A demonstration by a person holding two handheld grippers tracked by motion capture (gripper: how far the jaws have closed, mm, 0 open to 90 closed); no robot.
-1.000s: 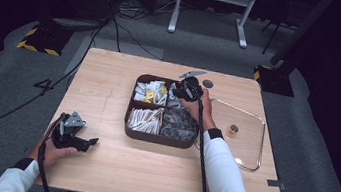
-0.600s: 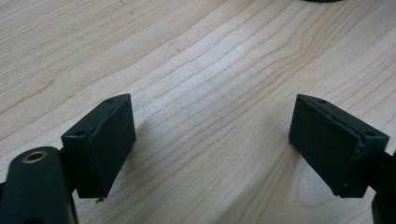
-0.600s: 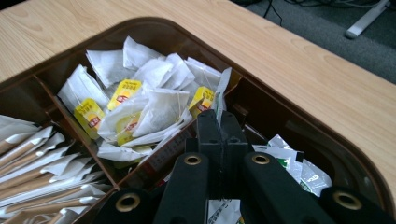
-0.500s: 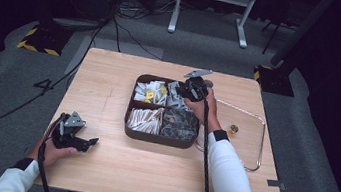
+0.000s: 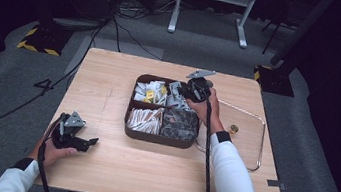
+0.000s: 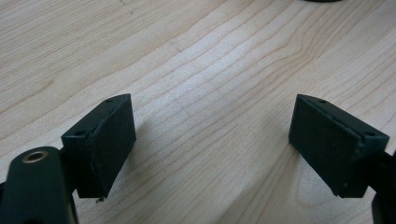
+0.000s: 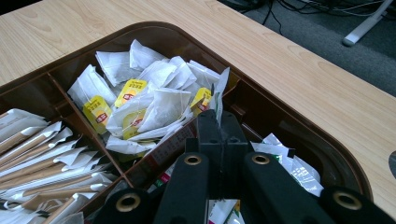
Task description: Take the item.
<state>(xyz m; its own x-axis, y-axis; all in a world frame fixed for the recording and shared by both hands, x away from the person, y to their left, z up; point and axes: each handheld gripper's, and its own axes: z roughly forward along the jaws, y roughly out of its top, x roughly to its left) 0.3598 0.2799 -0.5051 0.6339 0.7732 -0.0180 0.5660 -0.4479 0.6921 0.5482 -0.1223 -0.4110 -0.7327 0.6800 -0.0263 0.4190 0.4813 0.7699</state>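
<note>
A brown four-compartment tray (image 5: 131,105) stands at the middle of the wooden table. Its far left compartment holds tea bags (image 7: 140,102) with yellow tags, and its near left one holds paper-wrapped sticks (image 5: 144,118). My right gripper (image 5: 182,91) hangs over the far right compartment. In the right gripper view this gripper (image 7: 218,119) is shut on a thin white sachet (image 7: 217,95) whose edge sticks up between the jaws. More white and green sachets (image 7: 294,163) lie below. My left gripper (image 5: 87,143) rests near the table's front left; its jaws (image 6: 212,135) stand open over bare wood.
A bent metal wire frame (image 5: 259,139) lies on the table right of the tray, with a small gold object (image 5: 233,129) inside it. The tray's near right compartment holds dark packets (image 5: 179,125). Cables and a white stand (image 5: 212,1) are on the floor beyond.
My right gripper has risen slightly and shifted a little toward the far right over the tray, jaws still shut. The left gripper has stayed put.
</note>
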